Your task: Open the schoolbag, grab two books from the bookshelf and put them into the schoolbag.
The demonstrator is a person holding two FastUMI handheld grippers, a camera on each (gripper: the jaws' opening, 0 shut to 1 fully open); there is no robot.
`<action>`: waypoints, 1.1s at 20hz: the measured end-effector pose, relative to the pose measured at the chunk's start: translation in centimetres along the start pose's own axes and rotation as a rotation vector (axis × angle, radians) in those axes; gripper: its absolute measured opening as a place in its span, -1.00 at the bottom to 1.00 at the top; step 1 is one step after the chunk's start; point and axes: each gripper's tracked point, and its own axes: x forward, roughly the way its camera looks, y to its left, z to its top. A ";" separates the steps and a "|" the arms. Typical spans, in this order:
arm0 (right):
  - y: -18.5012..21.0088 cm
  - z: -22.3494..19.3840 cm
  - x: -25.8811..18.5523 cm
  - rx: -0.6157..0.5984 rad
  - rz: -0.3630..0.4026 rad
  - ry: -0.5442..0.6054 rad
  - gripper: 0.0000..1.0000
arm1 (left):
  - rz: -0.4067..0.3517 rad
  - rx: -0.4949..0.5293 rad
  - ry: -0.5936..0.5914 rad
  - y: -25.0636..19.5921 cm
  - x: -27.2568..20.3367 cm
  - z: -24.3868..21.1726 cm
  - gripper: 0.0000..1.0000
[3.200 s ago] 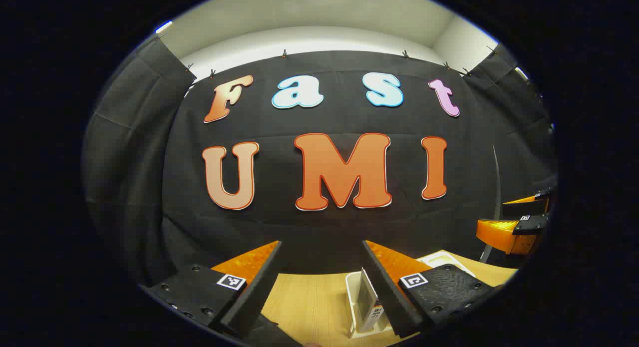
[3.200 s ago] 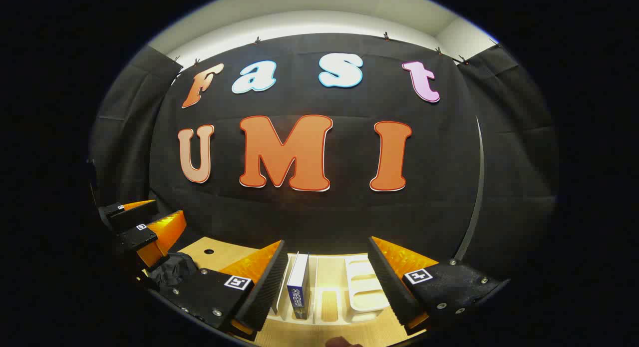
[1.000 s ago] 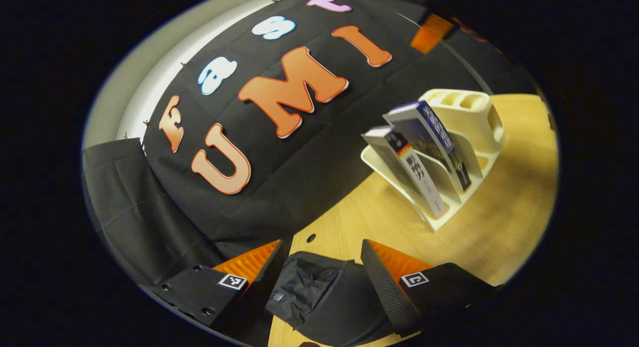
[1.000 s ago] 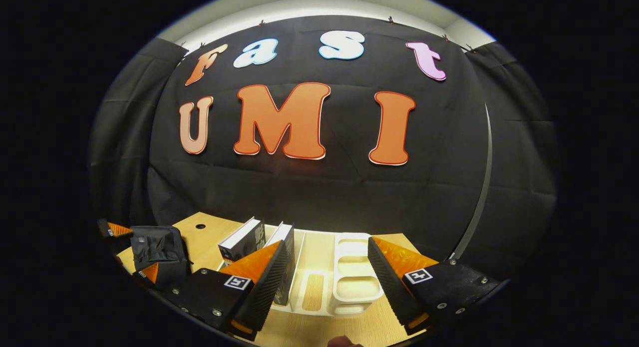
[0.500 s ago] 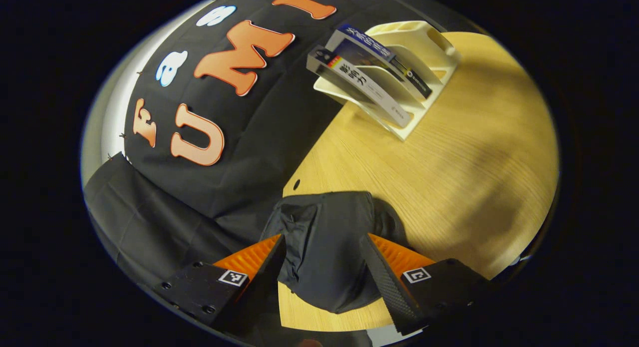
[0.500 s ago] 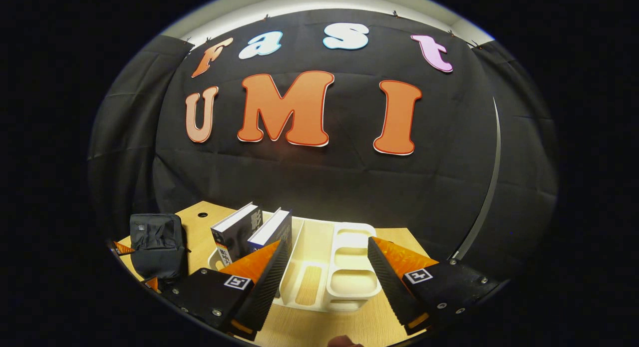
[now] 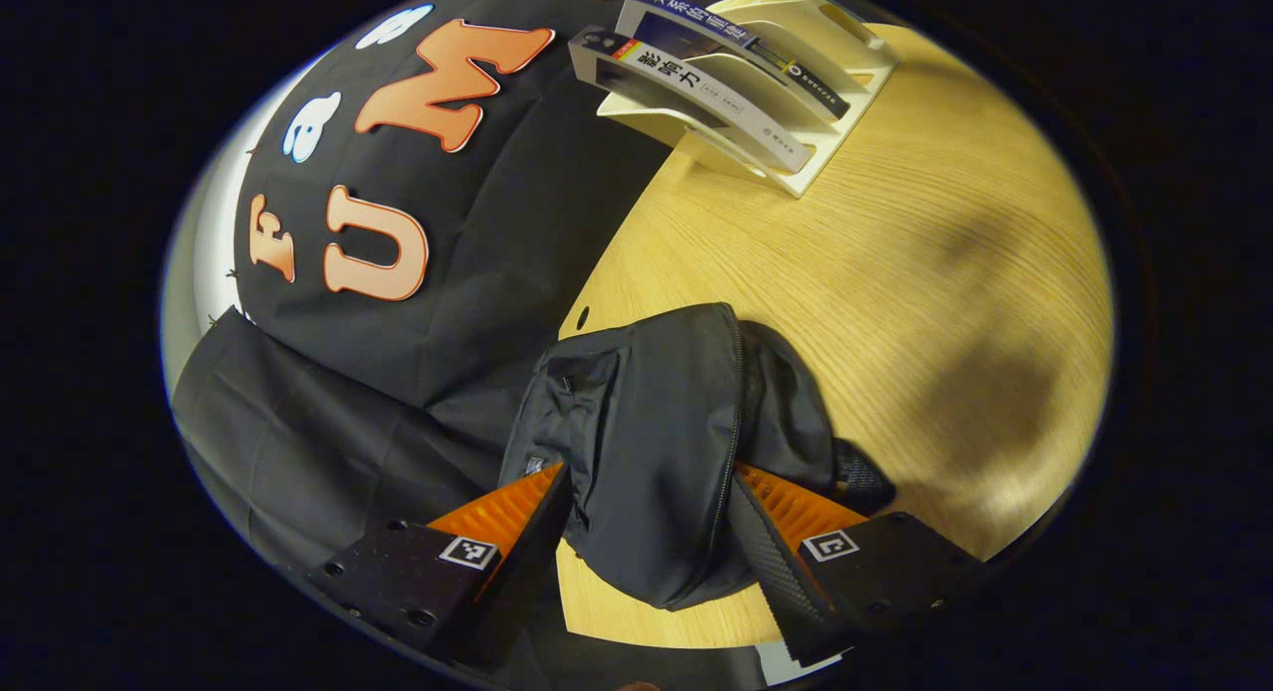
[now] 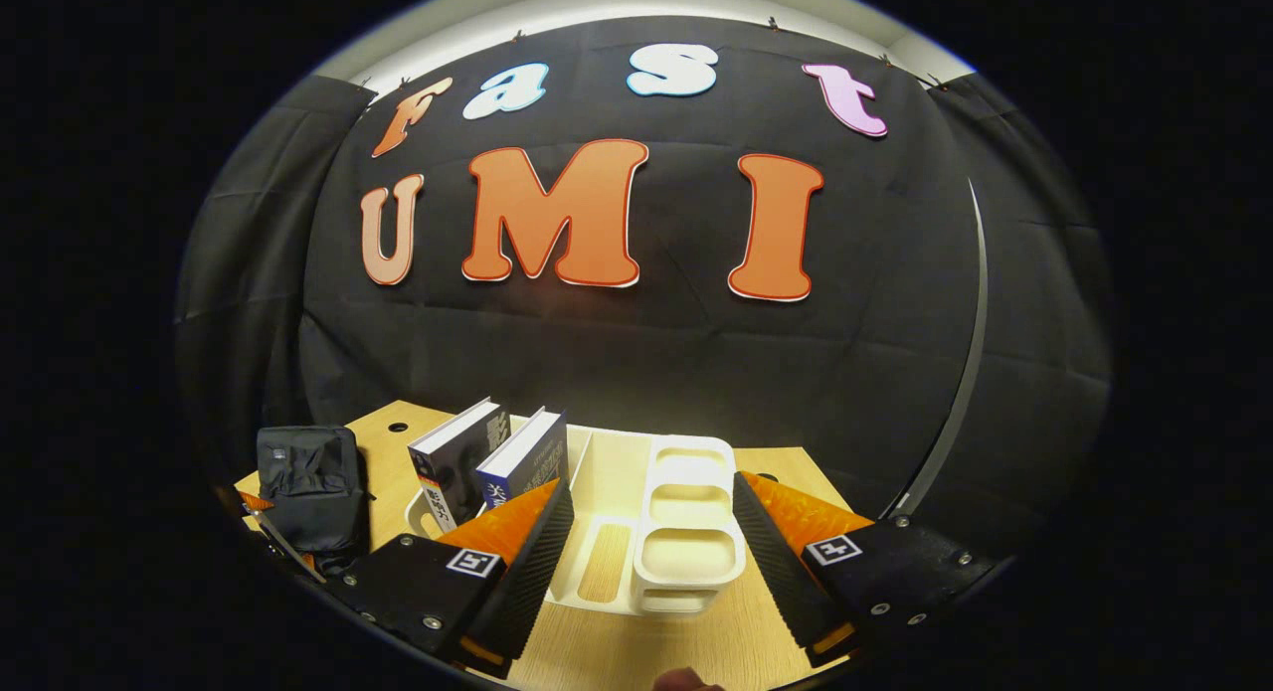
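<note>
A black schoolbag (image 7: 646, 432) lies on the wooden table (image 7: 895, 273) with its zip (image 7: 729, 423) shut. My left gripper (image 7: 646, 532) is open and stands over the bag's near end, with the bag between its fingers. I cannot tell whether the fingers touch it. The white bookshelf (image 7: 796, 164) stands farther off and holds a dark book (image 7: 696, 85) and a blue book (image 7: 736, 40), both leaning. My right gripper (image 8: 646, 552) hangs open in front of the bookshelf (image 8: 686, 532), holding nothing. The dark book (image 8: 453, 457), blue book (image 8: 527, 452) and schoolbag (image 8: 308, 487) are to its left.
The black cloth wall (image 7: 477, 263) runs close behind the bag and the shelf. A small round hole (image 7: 582, 318) sits in the tabletop near the bag. The table's near edge (image 7: 656, 636) is just under the left gripper. Bare wood stretches between bag and shelf.
The left gripper tipped downward and moved in over the schoolbag, which now reaches between its fingers. The right gripper shifted only slightly, with the bookshelf a little nearer.
</note>
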 end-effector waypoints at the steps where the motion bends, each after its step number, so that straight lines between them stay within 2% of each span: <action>1: -0.2 0.1 0.0 0.002 -0.002 0.003 0.91 | -0.004 -0.011 -0.001 0.4 0.5 0.1 0.85; 2: -0.3 0.0 0.0 0.001 -0.005 0.004 0.90 | -0.008 -0.023 0.004 1.0 0.9 0.3 0.74; 3: -0.3 0.1 0.0 -0.001 -0.006 0.006 0.91 | -0.020 -0.041 0.005 1.4 1.5 0.6 0.50; 4: -0.4 0.0 0.1 -0.005 -0.007 0.008 0.90 | -0.041 -0.054 0.011 1.7 1.7 0.9 0.38; 5: -0.3 0.1 0.1 -0.008 -0.003 0.011 0.90 | -0.056 -0.062 0.011 2.1 1.9 1.1 0.12; 6: -0.1 0.1 0.2 -0.012 0.001 0.017 0.91 | -0.081 -0.066 0.015 2.4 1.9 1.3 0.22; 7: 0.2 0.2 0.2 -0.015 0.011 0.026 0.91 | -0.102 -0.066 0.013 2.7 2.2 1.5 -0.25; 9: 0.9 0.3 0.4 -0.027 0.028 0.048 0.90 | -0.174 -0.071 0.008 3.0 1.9 1.8 -0.56; 11: 2.0 0.8 0.6 -0.040 0.040 0.064 0.91 | -0.248 -0.084 -0.004 3.5 2.2 2.0 -0.79; 17: 7.8 1.5 1.0 -0.066 0.029 0.133 0.91 | -0.501 -0.118 -0.030 5.9 2.8 2.2 -0.82; 22: 13.6 2.9 1.9 -0.049 0.019 0.199 0.91 | -0.647 -0.133 -0.071 9.1 4.4 2.1 -0.86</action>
